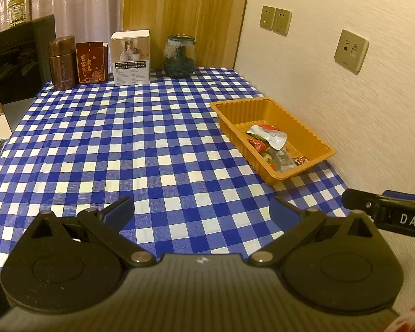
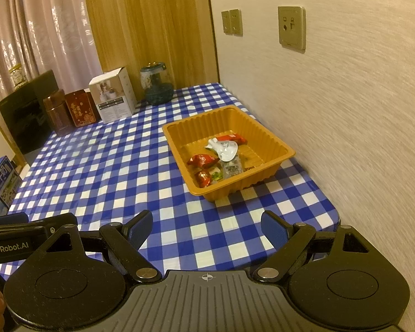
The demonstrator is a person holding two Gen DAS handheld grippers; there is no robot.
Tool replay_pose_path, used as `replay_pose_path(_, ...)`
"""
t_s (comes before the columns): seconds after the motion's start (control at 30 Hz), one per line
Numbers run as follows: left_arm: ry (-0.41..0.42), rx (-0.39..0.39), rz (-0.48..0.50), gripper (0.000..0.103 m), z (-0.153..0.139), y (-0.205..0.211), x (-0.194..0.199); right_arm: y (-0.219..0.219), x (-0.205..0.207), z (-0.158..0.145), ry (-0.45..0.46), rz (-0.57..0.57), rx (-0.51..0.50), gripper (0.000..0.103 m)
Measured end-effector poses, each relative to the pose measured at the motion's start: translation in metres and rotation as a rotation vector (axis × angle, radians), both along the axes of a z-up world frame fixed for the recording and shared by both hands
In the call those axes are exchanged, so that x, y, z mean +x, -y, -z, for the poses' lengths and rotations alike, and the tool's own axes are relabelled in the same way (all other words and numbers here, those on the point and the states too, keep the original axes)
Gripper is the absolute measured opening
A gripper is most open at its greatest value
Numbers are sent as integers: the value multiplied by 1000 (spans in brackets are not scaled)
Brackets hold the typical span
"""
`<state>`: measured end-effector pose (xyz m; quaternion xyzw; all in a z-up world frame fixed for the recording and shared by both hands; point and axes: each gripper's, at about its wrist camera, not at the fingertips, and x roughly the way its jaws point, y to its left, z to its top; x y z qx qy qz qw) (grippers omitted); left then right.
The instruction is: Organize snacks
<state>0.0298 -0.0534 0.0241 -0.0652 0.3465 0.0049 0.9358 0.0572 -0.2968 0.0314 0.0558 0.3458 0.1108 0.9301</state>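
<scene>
From the left wrist, the left gripper (image 1: 202,213) hangs released over bare blue-checked tablecloth (image 1: 124,144); the ribbed orange plastic tray (image 1: 312,135) of wrapped snacks (image 1: 274,144) sits against the wall. From the right wrist, the right gripper (image 2: 207,229) is spread, empty, short of the tray's near edge.

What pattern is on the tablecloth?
Blue and white checks on the tablecloth, clearest in the left wrist view.

A tabletop (image 1: 130,138) under a blue-and-white checked cloth runs ahead of the claw to a wood-grain panel (image 1: 185,13) at its far end. To the claw's right a pale textured wall (image 1: 345,116) borders the tabletop — it carries beige socket plates (image 1: 350,51). Far left hang sheer patterned curtains (image 1: 69,2), beside a dark cabinet (image 1: 13,63). The light is warm and dim.
</scene>
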Motion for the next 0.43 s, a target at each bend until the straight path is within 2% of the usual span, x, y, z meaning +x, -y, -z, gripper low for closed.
replay_pose_path(0.43, 7, -6, 9, 103, 2, 1, -1, 0, 0, 0, 0, 0, 1, 85)
